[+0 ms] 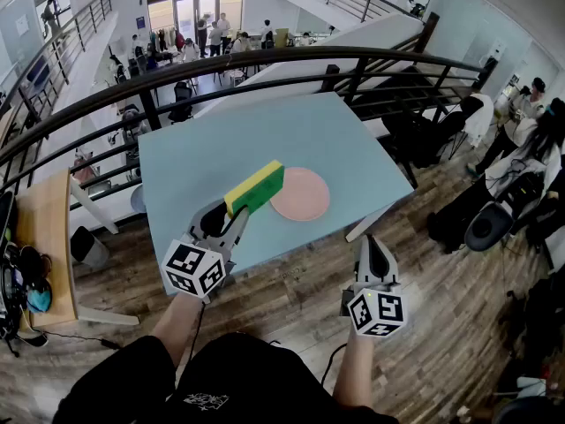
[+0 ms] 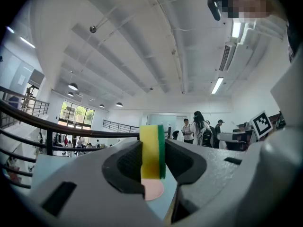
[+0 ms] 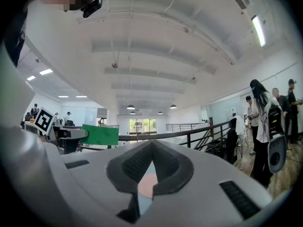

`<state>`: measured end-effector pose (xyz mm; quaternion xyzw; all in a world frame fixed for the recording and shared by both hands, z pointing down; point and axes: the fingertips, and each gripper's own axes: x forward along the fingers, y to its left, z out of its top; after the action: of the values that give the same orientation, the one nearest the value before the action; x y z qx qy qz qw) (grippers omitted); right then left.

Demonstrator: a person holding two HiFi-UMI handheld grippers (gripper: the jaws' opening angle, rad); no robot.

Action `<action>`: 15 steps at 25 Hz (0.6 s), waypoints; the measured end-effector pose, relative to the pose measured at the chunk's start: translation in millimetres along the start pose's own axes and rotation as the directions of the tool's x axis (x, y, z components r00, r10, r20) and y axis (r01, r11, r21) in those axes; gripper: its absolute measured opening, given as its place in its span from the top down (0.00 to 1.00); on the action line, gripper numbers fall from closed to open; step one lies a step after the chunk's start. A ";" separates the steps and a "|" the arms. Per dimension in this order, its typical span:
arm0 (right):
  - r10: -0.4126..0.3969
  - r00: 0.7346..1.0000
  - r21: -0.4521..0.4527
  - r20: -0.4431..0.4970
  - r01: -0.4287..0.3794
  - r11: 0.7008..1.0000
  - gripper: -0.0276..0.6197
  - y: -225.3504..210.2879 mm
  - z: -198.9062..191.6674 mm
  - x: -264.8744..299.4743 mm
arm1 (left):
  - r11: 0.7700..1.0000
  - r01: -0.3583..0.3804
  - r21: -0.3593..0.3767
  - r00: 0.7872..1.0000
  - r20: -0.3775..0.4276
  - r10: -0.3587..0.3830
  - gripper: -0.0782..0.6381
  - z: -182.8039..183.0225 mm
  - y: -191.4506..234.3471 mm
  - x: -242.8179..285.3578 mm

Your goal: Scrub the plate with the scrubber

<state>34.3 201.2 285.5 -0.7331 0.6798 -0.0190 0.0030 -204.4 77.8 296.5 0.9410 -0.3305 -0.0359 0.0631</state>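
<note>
A round pink plate [image 1: 303,194] lies on the light blue table [image 1: 203,162], right of its middle. My left gripper [image 1: 240,206] is shut on a yellow and green scrubber sponge [image 1: 255,186], held above the table just left of the plate. In the left gripper view the sponge [image 2: 152,151] stands on edge between the jaws, with the plate [image 2: 153,189] showing below it. My right gripper [image 1: 374,240] hangs off the table's near right edge, over the floor, shut on nothing. Through its jaws a sliver of the plate [image 3: 147,185] shows, and the sponge's green face [image 3: 100,135] appears at left.
A dark curved railing [image 1: 265,60] runs behind the table, with a drop to a lower floor beyond. Wooden floor [image 1: 300,299] lies between me and the table. A wooden bench [image 1: 44,237] stands at left; chairs and people stand at right.
</note>
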 end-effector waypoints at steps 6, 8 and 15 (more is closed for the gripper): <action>0.006 1.000 -0.004 -0.004 -0.006 1.000 0.95 0.4 -2.0 -3.2 | 1.000 -0.011 0.011 1.000 -0.002 0.011 0.71 -2.1 -1.7 -4.3; 0.001 1.000 -0.004 -0.005 -0.001 1.000 0.95 -0.8 -2.4 -4.4 | 1.000 -0.012 0.010 1.000 -0.001 0.012 0.71 -2.0 -2.3 -5.4; 0.004 1.000 0.051 0.002 -0.004 0.999 0.95 6.9 -3.5 -3.8 | 1.000 -0.017 0.007 1.000 0.012 0.017 0.71 2.6 8.4 -16.9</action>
<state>27.1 204.5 288.7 -0.7314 0.6807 -0.0358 0.0223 -223.1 81.7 295.5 0.9382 -0.3389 -0.0397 0.0580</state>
